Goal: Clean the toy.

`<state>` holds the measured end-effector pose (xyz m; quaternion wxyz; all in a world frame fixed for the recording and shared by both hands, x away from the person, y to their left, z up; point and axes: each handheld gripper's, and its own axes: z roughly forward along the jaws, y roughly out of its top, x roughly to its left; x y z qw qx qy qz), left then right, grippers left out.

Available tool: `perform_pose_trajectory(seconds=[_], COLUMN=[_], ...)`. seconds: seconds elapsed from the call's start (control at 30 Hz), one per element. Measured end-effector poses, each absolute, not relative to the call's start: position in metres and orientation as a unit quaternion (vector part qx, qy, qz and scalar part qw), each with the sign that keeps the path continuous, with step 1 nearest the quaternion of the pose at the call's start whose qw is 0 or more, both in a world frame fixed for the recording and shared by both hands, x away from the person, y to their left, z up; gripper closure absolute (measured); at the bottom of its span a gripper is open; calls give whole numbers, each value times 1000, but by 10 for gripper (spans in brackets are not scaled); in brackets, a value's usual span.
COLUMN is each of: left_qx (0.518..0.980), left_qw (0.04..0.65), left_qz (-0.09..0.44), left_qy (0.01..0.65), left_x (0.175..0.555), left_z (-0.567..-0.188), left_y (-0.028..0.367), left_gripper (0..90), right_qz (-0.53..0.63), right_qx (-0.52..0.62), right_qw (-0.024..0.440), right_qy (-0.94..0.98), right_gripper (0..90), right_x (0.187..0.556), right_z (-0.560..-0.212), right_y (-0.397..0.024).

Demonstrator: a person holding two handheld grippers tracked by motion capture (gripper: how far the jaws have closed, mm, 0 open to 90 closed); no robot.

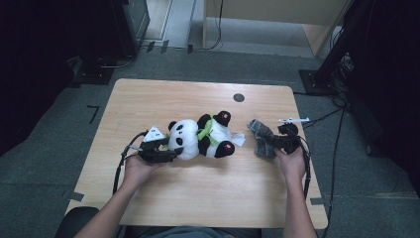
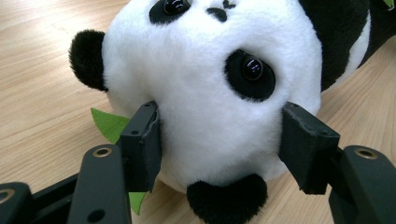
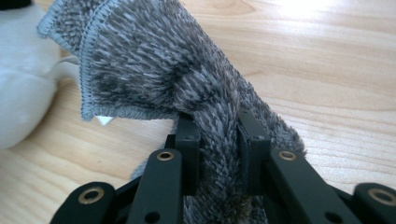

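left gripper [image 1: 166, 153] holds panda [image 1: 200, 136]; right gripper [image 1: 277, 142] holds cloth [image 1: 261, 136].

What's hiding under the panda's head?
A green felt leaf pokes out from under the panda, lying on the wooden table. The head covers the rest of it, so its full shape stays hidden.

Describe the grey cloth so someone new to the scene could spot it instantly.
Start at the wooden table; lying at its middle is a black-and-white panda plush. Just right of the panda, pinched by the right gripper, is a small crumpled grey fuzzy cloth. It is the one shaggy grey item with a stitched edge, unlike the smooth white plush.
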<state>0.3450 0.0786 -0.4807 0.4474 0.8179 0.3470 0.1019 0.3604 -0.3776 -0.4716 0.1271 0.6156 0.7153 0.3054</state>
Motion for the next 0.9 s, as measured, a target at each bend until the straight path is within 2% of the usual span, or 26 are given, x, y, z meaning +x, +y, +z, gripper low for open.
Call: perform_pose_trajectory(seconds=[0.37, 0.53, 0.6, 0.9], left_qx=[818, 818, 818, 817], left_qw=[448, 448, 448, 448], left_qz=[102, 102, 102, 101], left_qy=[346, 346, 346, 349], left_x=[345, 345, 345, 346], left_z=[-481, -481, -481, -481], left_y=[79, 79, 79, 79], left_gripper=[370, 364, 360, 347], right_qz=[304, 313, 321, 395], right_qx=[614, 614, 615, 585], right_qw=[130, 126, 128, 136], right_qy=[716, 713, 709, 695], right_gripper=[682, 543, 460, 337], right_x=[366, 364, 363, 349], right_z=[-490, -487, -484, -459], right_y=[-380, -380, -380, -375])
